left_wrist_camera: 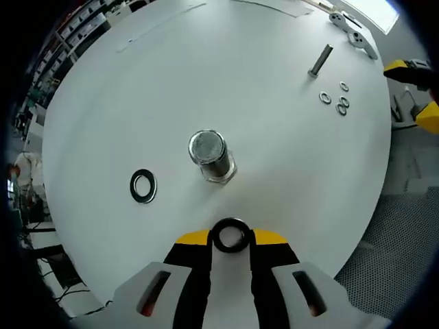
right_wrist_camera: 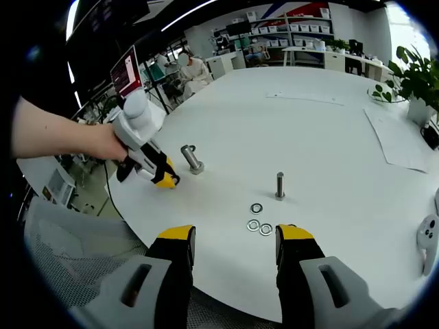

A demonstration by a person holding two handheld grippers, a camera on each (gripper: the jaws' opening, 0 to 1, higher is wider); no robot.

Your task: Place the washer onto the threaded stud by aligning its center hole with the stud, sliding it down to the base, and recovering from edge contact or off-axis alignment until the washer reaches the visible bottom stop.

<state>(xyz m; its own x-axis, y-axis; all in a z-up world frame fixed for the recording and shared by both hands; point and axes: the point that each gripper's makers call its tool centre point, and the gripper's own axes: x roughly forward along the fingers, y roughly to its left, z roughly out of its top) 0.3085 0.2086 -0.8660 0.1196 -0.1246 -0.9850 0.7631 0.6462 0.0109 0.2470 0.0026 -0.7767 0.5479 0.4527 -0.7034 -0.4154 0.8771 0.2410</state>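
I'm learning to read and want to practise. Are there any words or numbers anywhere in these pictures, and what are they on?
There is nothing here that can be read.
The red screen behind the table: marks too small and blurred to read.
The shelf boxes at the back of the room: too small to tell.
The paper sheets on the table: no writing visible.
The stud, washers and both grippers: no writing visible.

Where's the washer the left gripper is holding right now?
In the left gripper view, the washer sits pinched between the left gripper's yellow tips, just short of the large stud and not yet over it.
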